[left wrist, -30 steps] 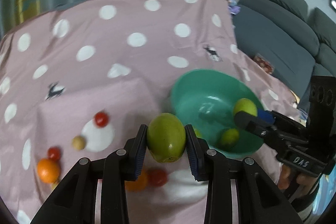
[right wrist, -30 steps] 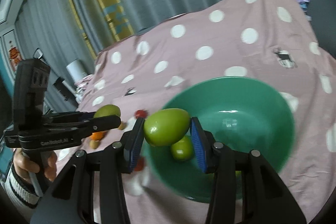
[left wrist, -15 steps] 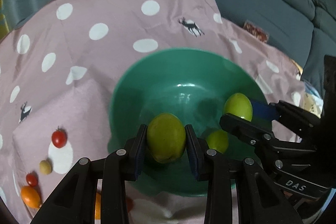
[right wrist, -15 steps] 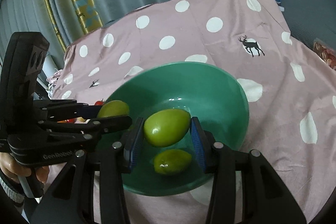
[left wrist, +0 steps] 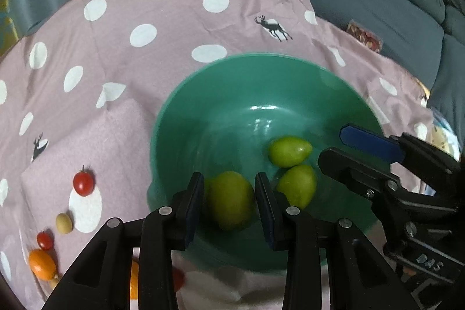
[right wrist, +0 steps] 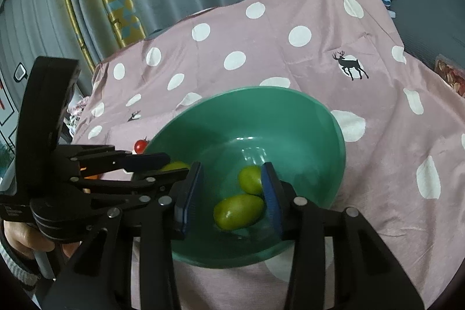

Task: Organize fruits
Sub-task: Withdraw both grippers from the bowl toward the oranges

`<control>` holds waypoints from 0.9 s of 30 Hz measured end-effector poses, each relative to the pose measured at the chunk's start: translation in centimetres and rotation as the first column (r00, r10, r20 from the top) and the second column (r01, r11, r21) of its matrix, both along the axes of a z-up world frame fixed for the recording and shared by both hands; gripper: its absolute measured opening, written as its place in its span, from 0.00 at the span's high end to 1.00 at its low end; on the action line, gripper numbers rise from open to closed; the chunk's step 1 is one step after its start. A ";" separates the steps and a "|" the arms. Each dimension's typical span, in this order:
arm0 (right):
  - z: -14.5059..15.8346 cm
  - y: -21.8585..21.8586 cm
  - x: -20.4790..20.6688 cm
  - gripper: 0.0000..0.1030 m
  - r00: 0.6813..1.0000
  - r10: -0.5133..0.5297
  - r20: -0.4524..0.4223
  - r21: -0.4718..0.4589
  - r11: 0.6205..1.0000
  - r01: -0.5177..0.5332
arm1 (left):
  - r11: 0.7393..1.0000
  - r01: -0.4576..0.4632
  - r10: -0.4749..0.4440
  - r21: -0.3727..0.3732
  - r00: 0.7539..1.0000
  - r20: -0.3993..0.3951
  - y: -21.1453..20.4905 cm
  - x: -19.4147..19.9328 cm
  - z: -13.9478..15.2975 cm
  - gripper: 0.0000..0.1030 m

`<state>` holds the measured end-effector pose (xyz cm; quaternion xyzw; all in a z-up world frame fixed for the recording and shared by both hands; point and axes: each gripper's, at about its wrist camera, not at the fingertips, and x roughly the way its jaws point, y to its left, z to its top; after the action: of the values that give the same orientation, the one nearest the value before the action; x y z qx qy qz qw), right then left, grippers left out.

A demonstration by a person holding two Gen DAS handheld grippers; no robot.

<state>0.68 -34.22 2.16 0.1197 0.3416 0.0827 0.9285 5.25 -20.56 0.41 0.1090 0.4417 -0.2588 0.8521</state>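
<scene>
Green fruits go into the bowl

Left tongs [left wrist: 228,199] grip one green fruit [left wrist: 231,198] over the teal bowl [left wrist: 186,95]; right tongs [right wrist: 231,195] are open. Fruit looks smooth, slippery: hold its middle.

Left claw [left wrist: 229,201]: matte black plastic, angular linked arms, silver screw heads at joints, blue pads on inner finger faces. Right claw [right wrist: 231,195]: same black build, round silver screws, blue pads. White raised lettering on each claw's side, partly legible. Hand [right wrist: 17,237] on grip: bare skin, pale knit cuff.
</scene>
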 end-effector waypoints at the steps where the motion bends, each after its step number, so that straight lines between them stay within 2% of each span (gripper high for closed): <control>1: 0.0 -0.1 0.0 0.58 1.000 -0.003 0.001 0.012 1.000 0.003 | 1.000 -0.012 0.012 -0.018 1.000 0.009 0.5 -0.2 0.4 0.55; 2: 0.1 -0.2 0.0 0.58 1.000 -0.005 0.004 0.024 1.000 0.005 | 0.999 -0.020 0.021 -0.041 1.000 0.014 1.0 -0.3 0.7 0.50; 3: 0.1 -0.2 -0.1 0.57 1.000 -0.007 0.009 0.031 0.999 0.007 | 0.997 -0.029 0.030 -0.076 0.999 0.013 1.8 -0.5 1.2 0.49; 4: 0.3 -0.2 -0.2 0.56 1.000 -0.009 0.018 0.039 0.999 0.008 | 0.993 -0.047 0.049 -0.105 0.999 0.010 2.7 -0.6 1.8 0.40; 5: 0.5 -0.2 -0.3 0.55 1.000 -0.007 0.030 0.046 0.999 0.006 | 0.991 -0.080 0.082 -0.108 0.996 0.018 3.7 -0.8 2.2 0.27; 6: 0.6 -0.1 -0.5 0.53 0.999 -0.003 0.041 0.053 0.999 0.001 | 0.989 -0.102 0.106 -0.108 0.994 0.030 4.5 -1.0 2.5 0.23; 9: 1.2 0.5 -0.9 0.48 0.996 0.029 0.083 0.084 0.996 -0.036 | 0.971 -0.180 0.188 -0.159 0.981 0.043 8.8 -1.7 3.4 0.22; 12: 1.8 1.6 -1.5 0.47 0.987 0.102 0.121 0.108 0.987 -0.115 | 0.941 -0.295 0.305 -0.165 0.952 0.037 13.4 -2.2 3.4 0.22; 16: 2.4 3.8 -1.9 0.41 0.961 0.226 0.156 0.128 0.960 -0.247 | 0.881 -0.445 0.455 -0.158 0.890 0.027 19.1 -3.6 2.7 0.22; 18: 2.6 5.1 -2.2 0.39 0.944 0.285 0.165 0.142 0.941 -0.308 | 0.861 -0.486 0.493 -0.152 0.870 0.012 20.9 -4.4 1.9 0.19; 22: 2.2 8.4 -2.4 0.35 0.913 0.385 0.136 0.119 0.909 -0.400 | 0.835 -0.538 0.539 -0.116 0.842 -0.020 23.4 -6.0 0.0 0.17; 27: -0.4 13.3 -2.6 0.34 0.893 0.450 0.014 0.041 0.892 -0.450 | 0.814 -0.574 0.574 -0.092 0.818 -0.027 24.9 -7.2 -1.5 0.17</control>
<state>-1.94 -20.88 1.73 0.0572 0.3562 0.3030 0.8821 -1.99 4.33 -1.07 -0.0701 0.4400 -0.0106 0.8952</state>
